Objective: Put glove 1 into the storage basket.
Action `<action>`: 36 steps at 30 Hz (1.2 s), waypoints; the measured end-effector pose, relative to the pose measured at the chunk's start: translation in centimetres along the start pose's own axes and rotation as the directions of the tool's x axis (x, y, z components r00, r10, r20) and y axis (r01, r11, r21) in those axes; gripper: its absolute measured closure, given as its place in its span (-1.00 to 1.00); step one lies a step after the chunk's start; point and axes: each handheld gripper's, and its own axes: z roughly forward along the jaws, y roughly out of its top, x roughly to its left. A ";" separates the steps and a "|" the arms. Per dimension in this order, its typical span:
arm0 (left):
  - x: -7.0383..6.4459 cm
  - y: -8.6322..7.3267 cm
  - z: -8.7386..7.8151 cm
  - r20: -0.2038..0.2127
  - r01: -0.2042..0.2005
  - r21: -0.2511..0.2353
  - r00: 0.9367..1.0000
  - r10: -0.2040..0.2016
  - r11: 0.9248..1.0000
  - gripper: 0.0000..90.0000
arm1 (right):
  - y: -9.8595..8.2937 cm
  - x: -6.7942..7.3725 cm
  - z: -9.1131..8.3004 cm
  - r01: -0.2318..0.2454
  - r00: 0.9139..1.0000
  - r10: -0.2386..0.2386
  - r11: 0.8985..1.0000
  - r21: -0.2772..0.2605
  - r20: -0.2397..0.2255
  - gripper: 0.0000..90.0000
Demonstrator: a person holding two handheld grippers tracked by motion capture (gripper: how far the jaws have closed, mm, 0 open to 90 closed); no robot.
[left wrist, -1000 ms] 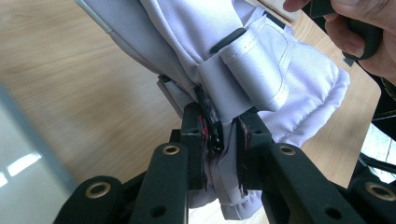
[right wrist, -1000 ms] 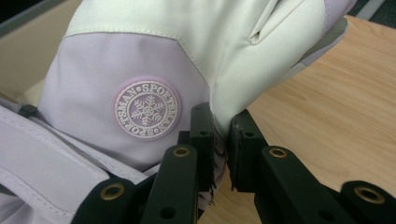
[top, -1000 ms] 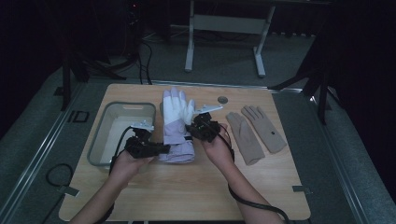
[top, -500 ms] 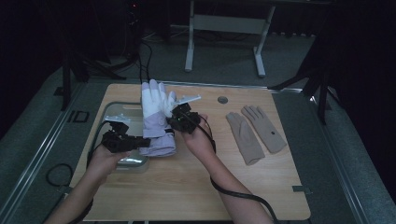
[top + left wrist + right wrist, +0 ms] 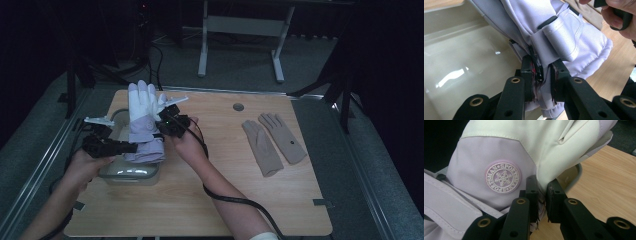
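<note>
Wooden table, dark room. Ski glove, lilac and white, was held at left of frame above plastic tub. Left gripper clamped its cuff; right gripper clamped its palm edge. Tan gloves lay at right.

Ski glove hides most of plastic bin; glove fingertips cut off, right gripper view.

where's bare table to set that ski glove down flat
Bare wood lies between the right hand-held gripper and the tan gloves, and along the near table edge. The left side is crowded: the ski glove hangs over the plastic tub, with the left hand-held gripper beside it.
</note>
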 end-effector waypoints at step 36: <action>2.6 -4.7 2.7 -0.069 0.062 0.148 0.996 -0.052 0.987 0.19 | -3.3 1.9 7.3 -0.030 0.998 0.039 0.982 0.185 -0.046 0.82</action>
